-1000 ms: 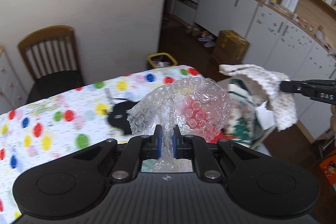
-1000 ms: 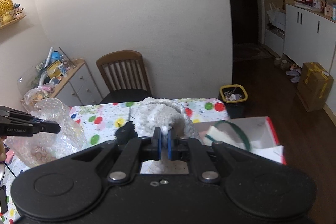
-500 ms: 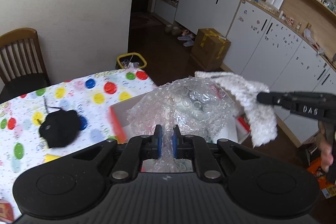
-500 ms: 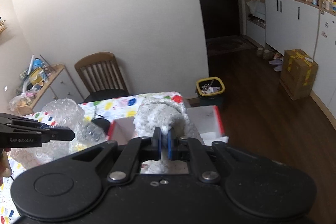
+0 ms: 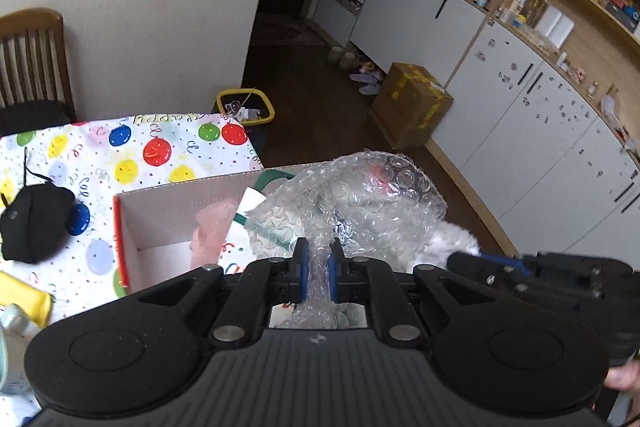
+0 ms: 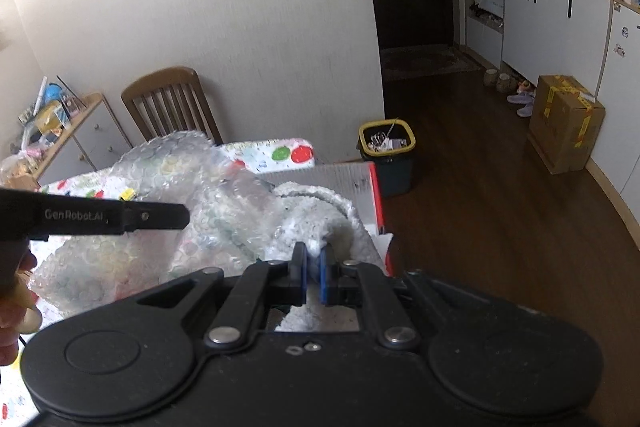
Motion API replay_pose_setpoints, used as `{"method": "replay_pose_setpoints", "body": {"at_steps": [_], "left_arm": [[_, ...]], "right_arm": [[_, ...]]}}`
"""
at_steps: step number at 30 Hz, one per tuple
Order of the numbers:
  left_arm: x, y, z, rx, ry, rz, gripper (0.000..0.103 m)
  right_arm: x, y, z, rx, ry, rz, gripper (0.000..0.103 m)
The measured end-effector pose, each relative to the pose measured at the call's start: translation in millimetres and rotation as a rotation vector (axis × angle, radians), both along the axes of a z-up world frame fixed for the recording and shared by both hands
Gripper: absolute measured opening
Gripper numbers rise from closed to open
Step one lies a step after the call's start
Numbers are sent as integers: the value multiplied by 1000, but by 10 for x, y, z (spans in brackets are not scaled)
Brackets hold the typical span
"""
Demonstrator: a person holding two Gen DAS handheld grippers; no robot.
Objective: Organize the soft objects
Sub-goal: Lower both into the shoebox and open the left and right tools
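My left gripper (image 5: 317, 269) is shut on a crumpled sheet of clear bubble wrap (image 5: 360, 203), which hangs over the right half of an open cardboard box (image 5: 160, 223) with a red edge. My right gripper (image 6: 313, 267) is shut on a white fluffy knitted cloth (image 6: 320, 211), held over the same box (image 6: 340, 173) just right of the bubble wrap (image 6: 168, 187). In the left wrist view the cloth (image 5: 452, 239) peeks out beside the right gripper's body. Inside the box lie a pink cloth (image 5: 210, 231) and a white bag with green trim (image 5: 244, 215).
A black pouch (image 5: 34, 223) and a yellow item (image 5: 24, 297) lie on the balloon-patterned tablecloth (image 5: 132, 155) left of the box. Beyond the table stand a wooden chair (image 6: 170, 107), a yellow-rimmed bin (image 6: 387, 147) and a cardboard carton (image 6: 566, 123) on the wooden floor.
Both grippers have carried their loads rightward and down from over the tablecloth to over the open box. The black pouch has slid to the left in the left wrist view.
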State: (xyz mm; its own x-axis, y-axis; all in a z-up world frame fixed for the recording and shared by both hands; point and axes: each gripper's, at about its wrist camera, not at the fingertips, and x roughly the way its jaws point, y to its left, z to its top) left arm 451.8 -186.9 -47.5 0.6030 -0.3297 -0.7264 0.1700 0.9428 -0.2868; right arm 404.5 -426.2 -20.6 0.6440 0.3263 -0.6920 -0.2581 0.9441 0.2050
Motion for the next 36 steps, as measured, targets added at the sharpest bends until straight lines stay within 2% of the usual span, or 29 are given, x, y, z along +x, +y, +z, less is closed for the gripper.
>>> {"method": "replay_pose_setpoints", "body": {"at_steps": [7, 11, 16, 22, 24, 25, 27, 28, 30, 32, 34, 36], "left_arm": [[161, -15, -252, -10, 24, 53, 10], [215, -13, -362, 19, 37, 64, 10], [297, 38, -486, -9, 88, 69, 10], [365, 62, -523, -15, 100, 61, 10], [383, 80, -527, -28, 110, 56, 12], [385, 91, -528, -37, 113, 56, 14], [391, 108, -530, -60, 118, 54, 21], [390, 111, -526, -67, 119, 51, 27], [365, 113, -505, -74, 109, 46, 38], [330, 117, -473, -79, 97, 47, 69], [281, 118, -420, -78, 72, 50, 80], [242, 116, -370, -66, 50, 51, 80]], "right_arm": [[161, 84, -276, -32, 51, 25, 5], [191, 143, -395, -43, 72, 40, 6], [184, 174, -448, -45, 82, 60, 6], [190, 209, -471, -53, 97, 78, 7], [170, 229, -494, -53, 104, 77, 13], [170, 236, -499, -52, 107, 76, 15], [153, 234, -504, -49, 110, 72, 27], [139, 231, -502, -43, 111, 74, 31], [101, 227, -490, -39, 104, 73, 56], [68, 228, -464, -38, 90, 80, 62], [40, 229, -435, -42, 87, 91, 63], [13, 222, -398, -44, 80, 95, 69]]}}
